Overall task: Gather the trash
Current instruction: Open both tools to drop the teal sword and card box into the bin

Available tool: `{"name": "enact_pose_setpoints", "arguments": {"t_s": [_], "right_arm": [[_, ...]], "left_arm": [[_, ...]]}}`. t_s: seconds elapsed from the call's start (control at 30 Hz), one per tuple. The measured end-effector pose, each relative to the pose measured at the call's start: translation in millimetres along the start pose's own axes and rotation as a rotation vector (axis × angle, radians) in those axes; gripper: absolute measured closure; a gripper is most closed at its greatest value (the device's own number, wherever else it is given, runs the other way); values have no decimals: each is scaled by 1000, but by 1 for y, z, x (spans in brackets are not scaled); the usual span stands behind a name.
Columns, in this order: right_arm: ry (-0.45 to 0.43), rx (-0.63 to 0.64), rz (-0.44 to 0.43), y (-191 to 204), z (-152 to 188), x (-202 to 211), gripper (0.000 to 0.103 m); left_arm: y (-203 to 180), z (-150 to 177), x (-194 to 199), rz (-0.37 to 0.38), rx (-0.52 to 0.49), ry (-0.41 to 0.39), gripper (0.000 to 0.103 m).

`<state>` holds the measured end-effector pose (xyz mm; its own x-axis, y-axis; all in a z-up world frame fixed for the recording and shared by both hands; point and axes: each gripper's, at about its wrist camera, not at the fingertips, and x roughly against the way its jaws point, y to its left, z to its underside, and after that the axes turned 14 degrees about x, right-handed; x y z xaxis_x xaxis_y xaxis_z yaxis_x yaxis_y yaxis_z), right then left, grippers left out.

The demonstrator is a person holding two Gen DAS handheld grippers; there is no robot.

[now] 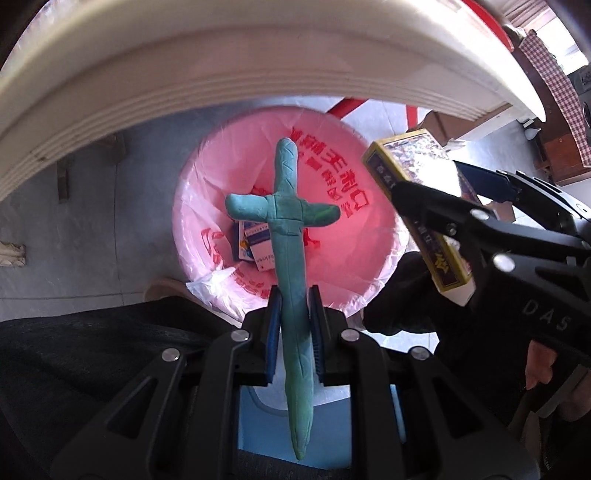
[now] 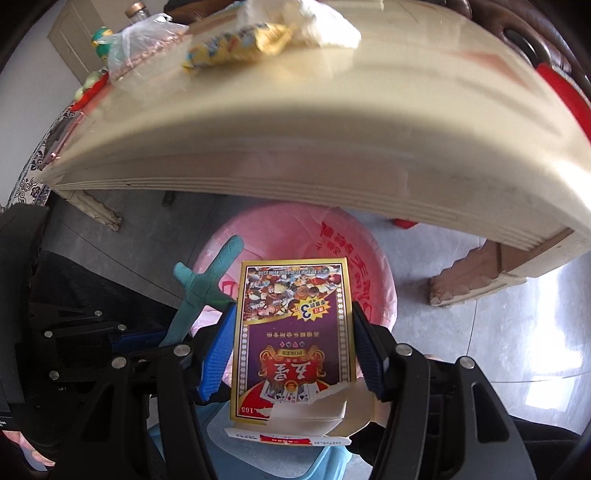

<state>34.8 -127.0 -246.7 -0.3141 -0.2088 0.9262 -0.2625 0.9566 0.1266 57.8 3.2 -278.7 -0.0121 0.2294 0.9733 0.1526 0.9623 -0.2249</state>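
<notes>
My left gripper [image 1: 294,306] is shut on a teal clay cross-shaped piece [image 1: 290,236], which sticks out over the pink-lined trash bin [image 1: 373,236]. The same cross [image 2: 207,284] shows at the left of the right wrist view. My right gripper [image 2: 291,332] is shut on a purple and gold playing-card box [image 2: 295,332] with a torn flap, held above the bin [image 2: 373,266]. In the left wrist view that card box [image 1: 417,206] and the right gripper [image 1: 454,218] sit to the right of the bin. A small card box [image 1: 255,243] lies inside the bin.
A cream table edge [image 1: 184,81] arches over the bin in both views. On the tabletop lie a yellow snack wrapper [image 2: 236,44], a clear plastic bag [image 2: 144,44] and white crumpled paper [image 2: 317,26]. Grey tiled floor [image 2: 498,332] surrounds the bin. A carved table leg [image 2: 465,280] stands right.
</notes>
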Motion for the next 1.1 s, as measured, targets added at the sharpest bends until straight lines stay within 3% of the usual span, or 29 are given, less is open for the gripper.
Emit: {"name": "enact_pose_setpoints", "arguments": {"t_s": [0.33, 0.63, 0.83, 0.9, 1.0, 1.1], "right_arm": [[100, -32, -43, -19, -1, -56, 45], [169, -26, -54, -28, -1, -96, 45], [172, -25, -73, -29, -4, -109, 44], [160, -24, -78, -30, -6, -111, 43], [164, -26, -58, -32, -7, -113, 31], [158, -40, -67, -36, -6, -113, 28]], "left_arm": [[13, -24, -45, 8, 79, 131, 87], [17, -45, -77, 19, 114, 195, 87], [24, -55, -82, 11, 138, 182, 87], [28, -56, -80, 11, 152, 175, 80], [35, -59, -73, -3, 178, 145, 74], [37, -61, -78, 6, 194, 155, 70]]}}
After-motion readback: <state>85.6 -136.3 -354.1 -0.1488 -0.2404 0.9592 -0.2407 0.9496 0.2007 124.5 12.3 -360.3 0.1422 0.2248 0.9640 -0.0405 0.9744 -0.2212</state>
